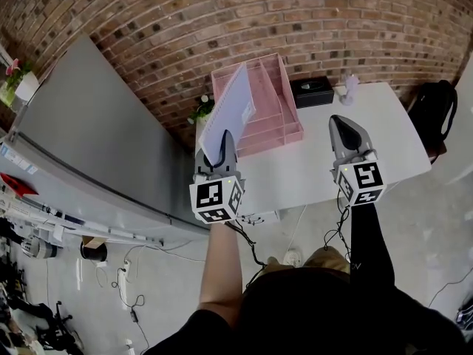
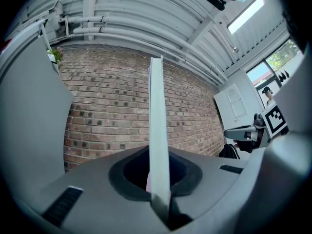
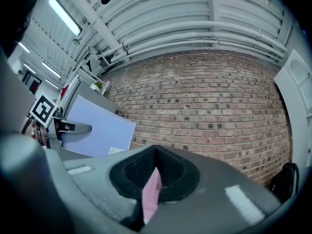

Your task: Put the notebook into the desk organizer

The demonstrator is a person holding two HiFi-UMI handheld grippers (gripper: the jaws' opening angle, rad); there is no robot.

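Before the brick wall (image 1: 222, 21), the notebook (image 1: 229, 113) is clamped by the left tool (image 1: 222, 148), not yet set into the desk organizer (image 1: 275, 98); the right tool (image 1: 346, 128) is closed, empty.

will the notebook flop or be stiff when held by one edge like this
Probably fairly stiff: the notebook stands straight above the left gripper, pinched at its lower edge, with no visible sag. Likely light, since that one pinch holds it up. Its spiral edge might snag on the pink desk organizer's dividers.
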